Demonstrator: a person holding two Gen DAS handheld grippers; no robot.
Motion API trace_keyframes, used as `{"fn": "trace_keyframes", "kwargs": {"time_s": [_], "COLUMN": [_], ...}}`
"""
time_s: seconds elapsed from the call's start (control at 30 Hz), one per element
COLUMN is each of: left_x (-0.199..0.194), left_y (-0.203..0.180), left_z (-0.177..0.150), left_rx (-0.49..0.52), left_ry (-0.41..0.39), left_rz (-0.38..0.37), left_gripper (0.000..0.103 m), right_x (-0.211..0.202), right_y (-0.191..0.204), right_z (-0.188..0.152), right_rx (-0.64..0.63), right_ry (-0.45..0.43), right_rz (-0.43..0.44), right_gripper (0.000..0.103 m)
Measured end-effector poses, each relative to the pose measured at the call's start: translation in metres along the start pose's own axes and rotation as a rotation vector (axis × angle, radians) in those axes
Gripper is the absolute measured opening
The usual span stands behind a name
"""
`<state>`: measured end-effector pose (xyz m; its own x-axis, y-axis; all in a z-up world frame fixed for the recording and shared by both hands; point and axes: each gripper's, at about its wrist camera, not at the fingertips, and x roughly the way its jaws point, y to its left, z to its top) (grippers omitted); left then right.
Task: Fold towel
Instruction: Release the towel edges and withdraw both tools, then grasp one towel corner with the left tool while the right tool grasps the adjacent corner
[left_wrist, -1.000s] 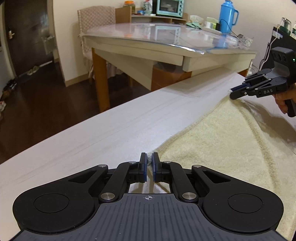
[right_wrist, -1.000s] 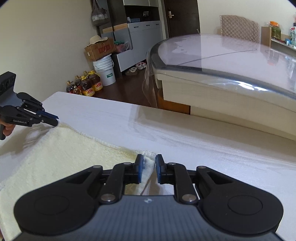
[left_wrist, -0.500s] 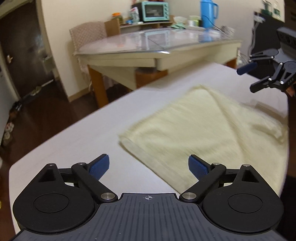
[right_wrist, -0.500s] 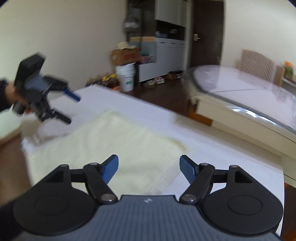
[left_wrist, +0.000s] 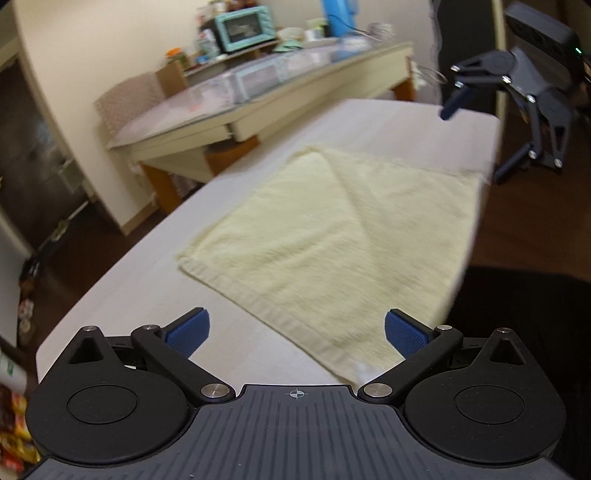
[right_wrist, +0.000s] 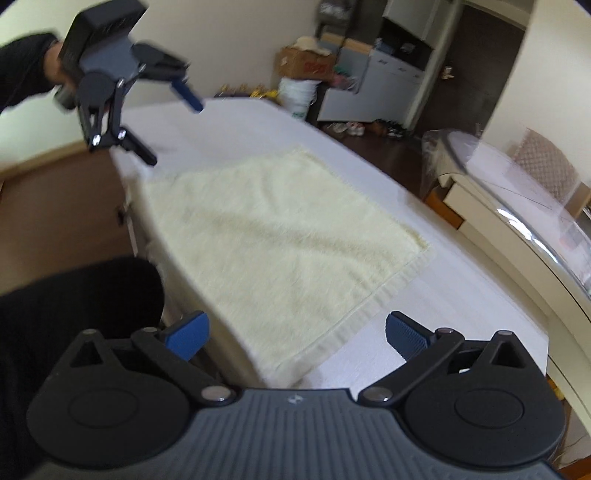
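Towel's down flat, both claws let go

One fold looks done imo: towel (left_wrist: 332, 236) lies flat near the white table's (left_wrist: 140, 280) front edge, prob another fold or two left. Vs a sec ago: left claw (left_wrist: 294, 330) and right claw (right_wrist: 294, 330) were pinching its far corners, now they're pulled back, wide open, jaws still spreading, nothing between them.

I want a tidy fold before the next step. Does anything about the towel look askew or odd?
Mostly neat: the towel lies flat on the white table, free of both open hand-held grippers. Two oddities: a diagonal crease runs across its top, and its near side sits at the table's edge, seemingly overhanging slightly.
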<state>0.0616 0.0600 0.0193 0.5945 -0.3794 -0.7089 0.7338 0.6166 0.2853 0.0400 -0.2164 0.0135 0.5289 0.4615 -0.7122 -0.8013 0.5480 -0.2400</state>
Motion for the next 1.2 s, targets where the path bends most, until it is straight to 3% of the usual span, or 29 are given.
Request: {"fn": "trace_keyframes", "kwargs": {"time_s": [0.17, 0.3, 0.5, 0.67, 0.77, 0.87, 1.03, 1.2], "left_x": [-0.004, -0.004, 0.000, 0.000, 0.000, 0.004, 0.006, 0.008], "left_y": [-0.020, -0.032, -0.038, -0.037, -0.036, -0.035, -0.037, -0.034], "left_z": [-0.007, -0.013, -0.016, -0.011, -0.008, -0.007, -0.007, -0.006], "left_rx": [0.116, 0.202, 0.265, 0.286, 0.304, 0.313, 0.341, 0.331], "left_ry": [0.005, 0.025, 0.052, 0.056, 0.068, 0.095, 0.113, 0.146], "left_rz": [-0.030, -0.065, -0.124, -0.152, -0.162, -0.173, -0.181, -0.204], "left_gripper": [0.103, 0.103, 0.103, 0.101, 0.095, 0.077, 0.072, 0.052], "right_x": [-0.003, -0.003, 0.001, 0.001, 0.000, 0.000, 0.001, 0.003], "right_y": [0.013, 0.017, 0.019, 0.018, 0.017, 0.016, 0.015, 0.013], "right_z": [-0.007, -0.009, -0.012, -0.010, -0.009, -0.010, -0.011, -0.010], "right_rx": [-0.055, -0.096, -0.144, -0.160, -0.156, -0.150, -0.140, -0.138], "right_ry": [0.022, 0.052, 0.081, 0.092, 0.098, 0.103, 0.109, 0.118], "right_rz": [-0.002, -0.002, 0.001, 0.021, 0.025, 0.033, 0.040, 0.047], "right_gripper": [0.100, 0.087, 0.070, 0.065, 0.064, 0.064, 0.063, 0.053]}}
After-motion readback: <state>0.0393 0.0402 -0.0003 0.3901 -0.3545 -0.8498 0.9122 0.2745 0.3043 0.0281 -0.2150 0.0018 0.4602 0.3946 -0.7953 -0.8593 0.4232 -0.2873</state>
